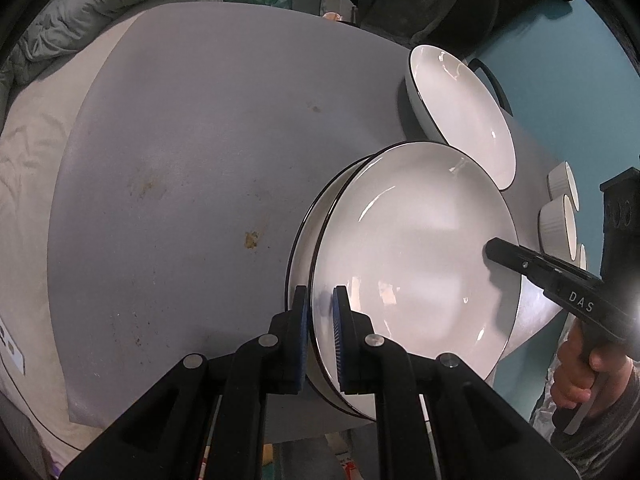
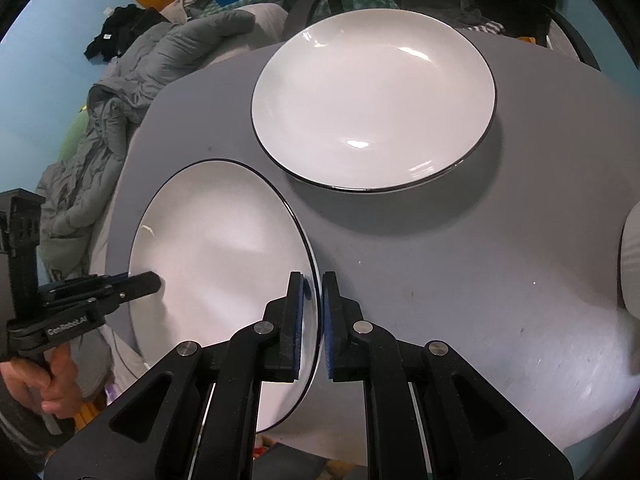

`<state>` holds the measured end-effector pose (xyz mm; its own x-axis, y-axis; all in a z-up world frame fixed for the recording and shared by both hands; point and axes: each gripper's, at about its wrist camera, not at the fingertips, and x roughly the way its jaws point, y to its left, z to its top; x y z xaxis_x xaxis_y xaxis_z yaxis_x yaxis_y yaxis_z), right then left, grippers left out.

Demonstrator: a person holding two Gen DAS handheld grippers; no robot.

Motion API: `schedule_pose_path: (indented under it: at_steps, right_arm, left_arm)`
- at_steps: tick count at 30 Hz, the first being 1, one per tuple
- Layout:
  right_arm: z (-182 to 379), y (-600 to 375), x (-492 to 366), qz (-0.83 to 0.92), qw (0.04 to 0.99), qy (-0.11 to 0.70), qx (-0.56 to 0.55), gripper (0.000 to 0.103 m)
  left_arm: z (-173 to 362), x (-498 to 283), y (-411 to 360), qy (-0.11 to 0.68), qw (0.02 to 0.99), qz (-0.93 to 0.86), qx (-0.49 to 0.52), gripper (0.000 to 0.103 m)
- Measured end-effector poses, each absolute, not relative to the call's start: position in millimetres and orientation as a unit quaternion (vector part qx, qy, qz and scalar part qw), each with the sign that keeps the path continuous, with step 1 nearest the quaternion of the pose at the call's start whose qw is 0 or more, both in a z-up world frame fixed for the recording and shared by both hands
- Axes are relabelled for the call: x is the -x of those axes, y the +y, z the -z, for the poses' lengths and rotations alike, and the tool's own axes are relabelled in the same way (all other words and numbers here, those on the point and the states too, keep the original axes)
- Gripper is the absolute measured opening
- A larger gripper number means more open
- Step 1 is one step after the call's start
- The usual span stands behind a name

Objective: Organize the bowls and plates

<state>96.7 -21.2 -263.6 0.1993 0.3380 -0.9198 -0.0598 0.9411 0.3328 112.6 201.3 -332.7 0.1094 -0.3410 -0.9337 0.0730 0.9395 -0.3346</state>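
Left gripper [image 1: 320, 300] nearly closed, blue-padded fingers [image 1: 301, 320] clenched on the black-edged rim of the white plate [image 1: 408, 240] at its 7 o'clock side. Right gripper [image 2: 318, 284] likewise clamped, fingers [image 2: 294, 308] pinching the opposite rim of the same plate. Held plate sitting over another plate [image 1: 304, 236] on the grey worktop [image 1: 180, 160]. Second white plate [image 2: 372, 96] lying flat at 12 o'clock. White ribbed cups [image 1: 558, 220] at 3 o'clock. Readable writing: "DAS" on the right tool, "GenRobot.AI" on the left one.
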Motion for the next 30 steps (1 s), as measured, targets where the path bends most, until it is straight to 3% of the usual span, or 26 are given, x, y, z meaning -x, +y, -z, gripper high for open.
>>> schedule_pose_path:
  at_steps: [6, 17, 24, 30]
  right_arm:
    - [263.1, -19.8, -95.7, -0.121, 0.77, 0.617, -0.11, 0.011]
    - [267.3, -16.4, -90.7, -0.111, 0.771, 0.616, -0.118, 0.015]
    - [268.7, -19.5, -90.4, -0.107, 0.769, 0.617, -0.126, 0.015]
    - [268.6, -19.2, -88.4, -0.101, 0.772, 0.615, -0.126, 0.015]
  left_arm:
    - [331.8, -114.3, 203.3, 0.66, 0.731, 0.138, 0.104, 0.011]
    - [326.8, -112.6, 196.4, 0.681, 0.713, 0.123, 0.109, 0.028]
    - [319.3, -107.7, 191.6, 0.678, 0.719, 0.114, 0.101, 0.029]
    - [305.6, -106.8, 194.7, 0.66, 0.741, 0.099, 0.079, 0.04]
